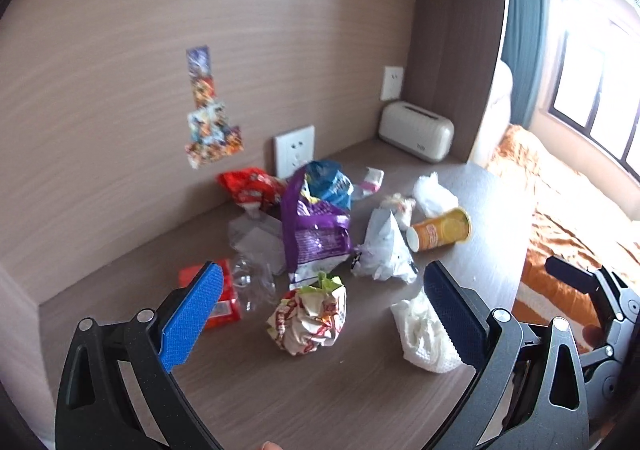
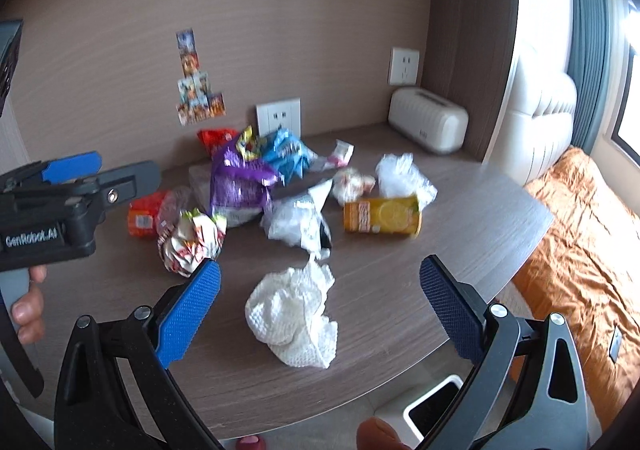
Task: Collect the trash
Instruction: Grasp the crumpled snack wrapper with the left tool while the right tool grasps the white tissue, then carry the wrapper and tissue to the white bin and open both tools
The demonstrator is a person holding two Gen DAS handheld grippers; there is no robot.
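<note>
your right gripper (image 2: 320, 314), fingers apart, frames the crumpled paper towel (image 2: 294, 314): likely light and soft, so pinch its bulk.

Looks like a bedroom: a built-in wood-grain desk (image 2: 400, 290) sits right beside a bed with a rumpled orange bedspread (image 2: 580, 250), white padded headboard (image 2: 540, 122), teal curtains (image 1: 520, 30), and small colourful stickers (image 1: 212, 118) on the wall.
</note>
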